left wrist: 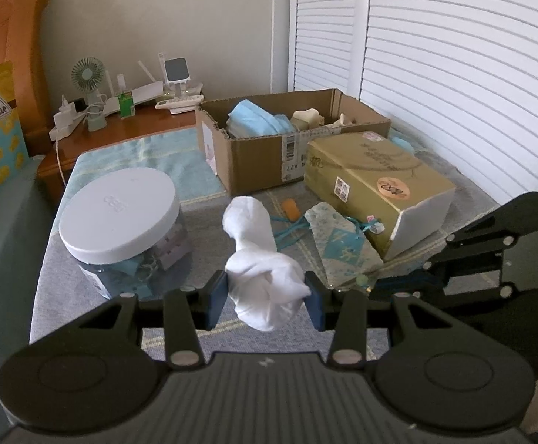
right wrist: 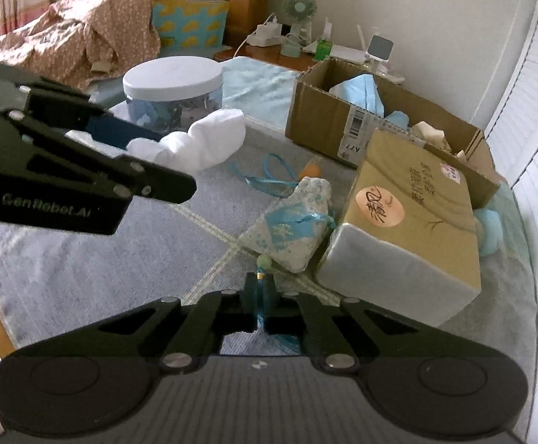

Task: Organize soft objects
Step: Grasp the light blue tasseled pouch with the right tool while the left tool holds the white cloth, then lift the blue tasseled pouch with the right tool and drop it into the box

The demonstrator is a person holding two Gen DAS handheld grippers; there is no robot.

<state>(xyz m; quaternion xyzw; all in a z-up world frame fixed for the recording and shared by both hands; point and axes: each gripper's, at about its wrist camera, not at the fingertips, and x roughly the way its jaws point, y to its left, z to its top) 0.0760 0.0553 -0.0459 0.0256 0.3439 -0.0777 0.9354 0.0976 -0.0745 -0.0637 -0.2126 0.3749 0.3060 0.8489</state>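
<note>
The left gripper (left wrist: 267, 296) pinches the near end of a white sock (left wrist: 258, 255) between its blue pads; the rest of the sock extends ahead of the jaws. The right gripper (right wrist: 261, 309) has its jaws pressed together on the teal tassel (right wrist: 261, 318) of a floral sachet (right wrist: 291, 225), which lies just ahead of the jaws.

Left wrist view only: the pinch on the sock from both sides. Right wrist view only: the tassel grip, and a brown dotted garment (right wrist: 69, 37) far left of the jaws. Both views: a cardboard box (left wrist: 269, 148) holding blue cloth (left wrist: 258, 120), ahead of the jaws.
</note>
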